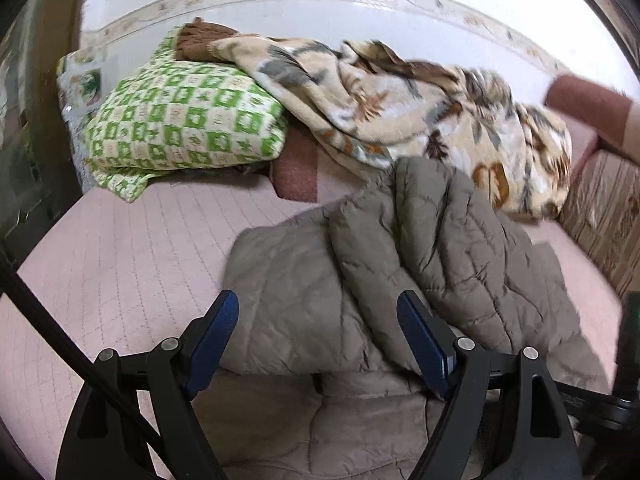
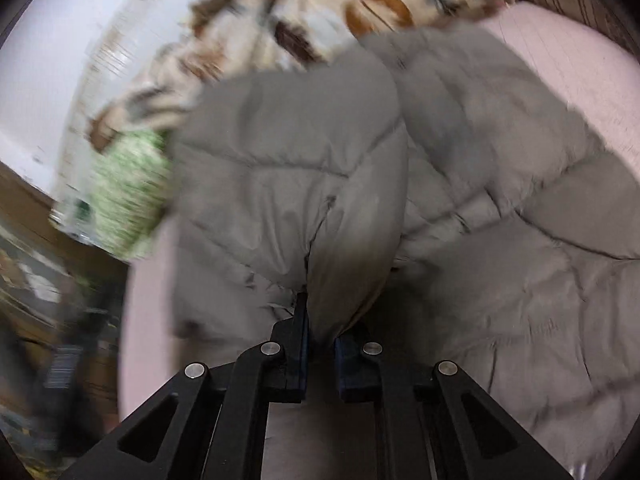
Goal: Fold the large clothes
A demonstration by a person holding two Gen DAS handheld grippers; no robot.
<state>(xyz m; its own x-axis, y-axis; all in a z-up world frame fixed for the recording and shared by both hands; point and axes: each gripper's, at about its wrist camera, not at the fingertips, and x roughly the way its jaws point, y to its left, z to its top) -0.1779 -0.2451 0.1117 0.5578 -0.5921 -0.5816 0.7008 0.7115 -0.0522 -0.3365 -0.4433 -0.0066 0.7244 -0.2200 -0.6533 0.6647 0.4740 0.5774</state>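
Note:
A grey-brown quilted puffer jacket lies partly folded on the pink bed cover. My left gripper hovers over its near left part, open, blue pads wide apart, nothing pressed between them. In the right wrist view the jacket fills the middle, blurred by motion. My right gripper is shut on a bunched fold of the jacket, and the fabric rises straight out from between its blue pads. The pad tips are hidden by the cloth.
A green and white checked pillow lies at the back left. A beige patterned blanket is heaped behind the jacket. A striped cushion or bed side stands at the right. A white wall runs behind. A dark pole crosses the left foreground.

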